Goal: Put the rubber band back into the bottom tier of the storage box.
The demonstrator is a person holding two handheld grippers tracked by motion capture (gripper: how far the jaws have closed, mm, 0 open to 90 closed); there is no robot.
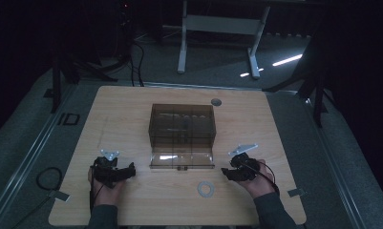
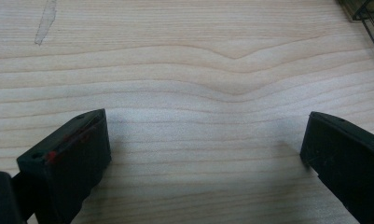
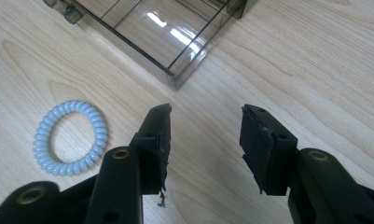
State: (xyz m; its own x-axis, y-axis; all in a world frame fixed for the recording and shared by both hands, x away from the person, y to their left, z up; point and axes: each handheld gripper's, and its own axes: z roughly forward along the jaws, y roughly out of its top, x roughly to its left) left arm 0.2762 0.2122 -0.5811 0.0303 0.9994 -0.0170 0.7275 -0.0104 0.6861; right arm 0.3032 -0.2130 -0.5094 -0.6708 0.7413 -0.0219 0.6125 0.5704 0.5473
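While the high view shows me the pale coiled hair tie (image 1: 206, 189) lying on the table (image 1: 132, 109) before the smoked box (image 1: 182, 136), my left gripper (image 2: 205, 149) gapes empty over wood, and my right gripper (image 3: 205, 140), spread too, sits beside that light, springy loop, best pinched across one side.

Bare bench (image 1: 132, 102) left and right of the smoky clear box (image 1: 182, 125), its lowered front flap (image 1: 182, 159) blocking mid-bench, spiral hair tie (image 1: 206, 189) near the front edge

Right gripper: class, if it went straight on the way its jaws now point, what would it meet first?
Probably the near corner of the smoky clear box's folded-down lid, which lies just ahead of the open right gripper. The coiled hair tie sits off to one side, out of that line. Depth is hard to judge.
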